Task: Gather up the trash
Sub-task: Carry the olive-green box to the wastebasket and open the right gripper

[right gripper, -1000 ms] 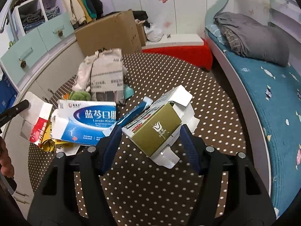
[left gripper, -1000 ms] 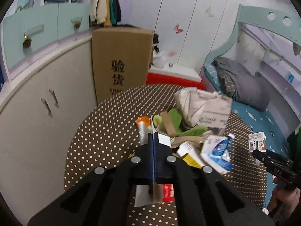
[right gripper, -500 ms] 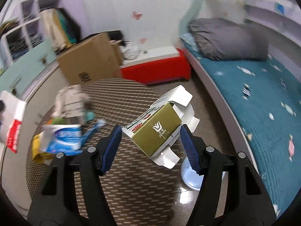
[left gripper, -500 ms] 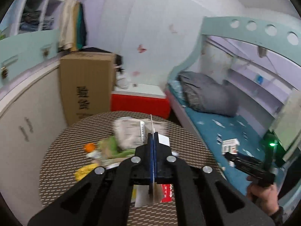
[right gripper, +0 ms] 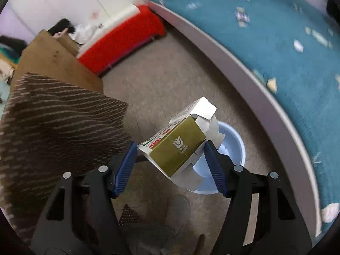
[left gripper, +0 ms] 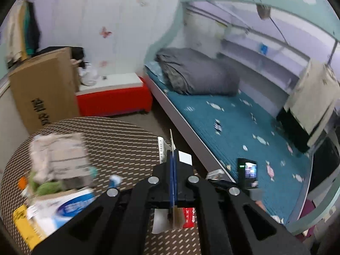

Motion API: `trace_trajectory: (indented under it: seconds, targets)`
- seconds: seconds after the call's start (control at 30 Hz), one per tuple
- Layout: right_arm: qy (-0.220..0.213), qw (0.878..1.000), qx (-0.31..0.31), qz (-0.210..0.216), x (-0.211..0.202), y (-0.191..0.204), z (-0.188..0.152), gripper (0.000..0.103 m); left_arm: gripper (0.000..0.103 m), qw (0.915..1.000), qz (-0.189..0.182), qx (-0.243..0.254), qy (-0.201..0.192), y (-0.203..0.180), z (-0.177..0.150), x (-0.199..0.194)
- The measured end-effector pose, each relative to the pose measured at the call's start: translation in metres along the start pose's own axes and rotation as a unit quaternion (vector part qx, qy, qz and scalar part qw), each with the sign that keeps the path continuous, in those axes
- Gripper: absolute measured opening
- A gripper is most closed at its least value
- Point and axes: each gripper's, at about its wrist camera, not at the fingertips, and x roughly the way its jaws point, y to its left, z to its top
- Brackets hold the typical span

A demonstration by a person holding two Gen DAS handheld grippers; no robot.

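My right gripper (right gripper: 170, 146) is shut on an olive-green and white carton (right gripper: 176, 148) with open flaps. It hangs tilted above a light blue bin (right gripper: 241, 148) on the floor, beside the dotted table (right gripper: 53, 116). My left gripper (left gripper: 173, 163) is shut on a flattened white and red carton (left gripper: 187, 217), held edge-on above the table's right side (left gripper: 119, 142). At the table's left lies a pile of trash: a crumpled paper bag (left gripper: 57, 155), a blue and white medicine box (left gripper: 63, 210) and a yellow scrap (left gripper: 21, 218).
A tall cardboard box (left gripper: 42, 89) and a red bench (left gripper: 114, 102) stand behind the table. A bed with a teal sheet (left gripper: 244, 127) and grey bedding (left gripper: 195, 74) runs along the right. Brown floor (right gripper: 170, 74) lies between table and bed.
Both views have swung from the table toward the bed. My right gripper has carried the green carton off the table and down over the blue bin. My left gripper moved right, still holding the flat carton.
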Motion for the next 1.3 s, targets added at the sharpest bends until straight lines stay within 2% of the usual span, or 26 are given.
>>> trace_trajectory:
  seconds: [0.1,0.2,0.33,0.47,0.57,0.6,0.67,0.7,0.73,0.77,0.8,0.87,0.9,1.03,1.1,1.2,1.3]
  targets:
    - [0.022,0.998,0.051,0.014,0.033,-0.029,0.0,0.085,0.0,0.9994,-0.016,0.019,0.025,-0.023,0.006,0.035]
    - [0.022,0.994,0.104,0.02,0.037,-0.054,-0.004,0.092,0.0,0.9973,-0.036,0.036,0.052,-0.052,0.009,0.071]
    - [-0.021,0.989,0.141,0.028,0.0,-0.079,-0.014,0.095,0.0,0.9927,-0.059,0.059,0.087,-0.088,0.005,0.117]
    - [-0.075,0.985,0.153,0.03,-0.057,-0.094,-0.022,0.096,0.001,0.9863,-0.075,0.086,0.119,-0.124,-0.003,0.159]
    - [-0.107,0.982,0.155,0.03,-0.092,-0.101,-0.023,0.097,0.001,0.9793,-0.075,0.108,0.154,-0.15,-0.01,0.195]
    - [-0.113,0.981,0.155,0.029,-0.099,-0.101,-0.021,0.097,0.002,0.9731,-0.077,0.119,0.181,-0.16,-0.015,0.213]
    - [-0.124,0.98,0.153,0.03,-0.113,-0.104,-0.022,0.097,0.003,0.9669,-0.074,0.122,0.212,-0.165,-0.022,0.234]
    - [-0.129,0.98,0.151,0.032,-0.119,-0.102,-0.022,0.097,0.013,0.9642,-0.068,0.127,0.223,-0.168,-0.026,0.246]
    - [-0.136,0.979,0.146,0.032,-0.127,-0.1,-0.022,0.097,0.028,0.962,-0.06,0.131,0.232,-0.168,-0.028,0.257]
    - [-0.139,0.979,0.144,0.032,-0.13,-0.099,-0.022,0.097,0.071,0.9614,-0.053,0.132,0.235,-0.167,-0.029,0.261]
    - [-0.142,0.979,0.142,0.032,-0.134,-0.098,-0.023,0.097,0.088,0.9631,-0.033,0.134,0.231,-0.167,-0.03,0.266]
    - [-0.147,0.978,0.142,0.035,-0.141,-0.096,-0.024,0.097,0.088,0.9661,0.004,0.145,0.214,-0.169,-0.029,0.265]
    - [-0.148,0.978,0.142,0.035,-0.144,-0.094,-0.026,0.097,0.088,0.9662,0.011,0.147,0.212,-0.167,-0.028,0.261]
    - [-0.162,0.979,0.125,0.012,-0.159,-0.083,-0.029,0.097,0.089,0.975,0.027,0.134,0.175,-0.157,-0.021,0.227]
    - [-0.178,0.978,0.107,-0.02,-0.171,-0.068,-0.029,0.097,0.091,0.9791,0.034,0.131,0.152,-0.15,-0.017,0.201]
    - [-0.208,0.974,0.048,-0.073,-0.189,-0.038,-0.029,0.097,0.091,0.9839,0.041,0.128,0.117,-0.145,-0.013,0.167]
    - [-0.212,0.975,0.019,-0.068,-0.206,-0.017,-0.031,0.097,0.091,0.988,0.046,0.124,0.08,-0.141,-0.011,0.131]
